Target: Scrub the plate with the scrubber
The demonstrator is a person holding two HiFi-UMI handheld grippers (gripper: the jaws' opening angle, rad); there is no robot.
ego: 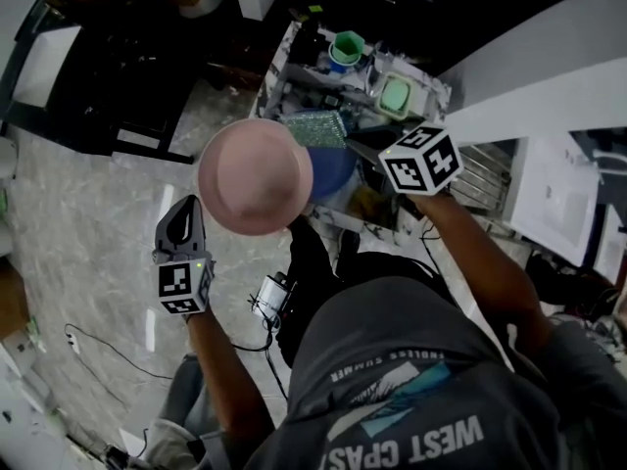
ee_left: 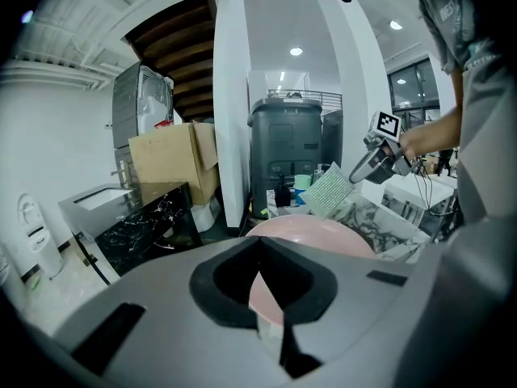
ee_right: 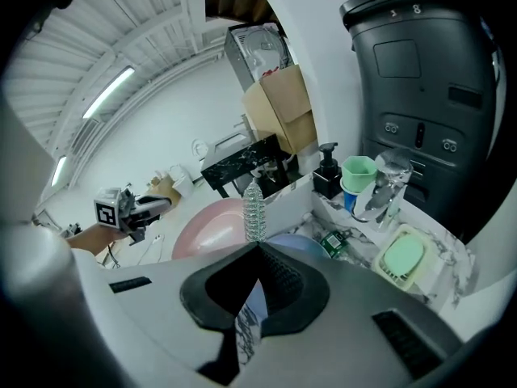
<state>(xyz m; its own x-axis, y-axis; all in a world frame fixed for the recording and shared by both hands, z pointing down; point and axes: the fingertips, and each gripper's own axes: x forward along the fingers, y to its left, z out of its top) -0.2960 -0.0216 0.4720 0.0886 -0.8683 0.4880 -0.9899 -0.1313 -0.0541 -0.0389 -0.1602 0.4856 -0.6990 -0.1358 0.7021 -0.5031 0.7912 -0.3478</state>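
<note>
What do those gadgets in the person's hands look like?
The left gripper and right gripper are grey plastic handheld tools, each bearing a white cube printed with black square markers. A small green light glows on the left one. The person wears a dark grey T-shirt with pale lettering.

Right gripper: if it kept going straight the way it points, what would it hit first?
Likely the pink plate, met at its rim by the scrubber clamped in the right gripper. Depth is unclear; it may pass just beside.
</note>
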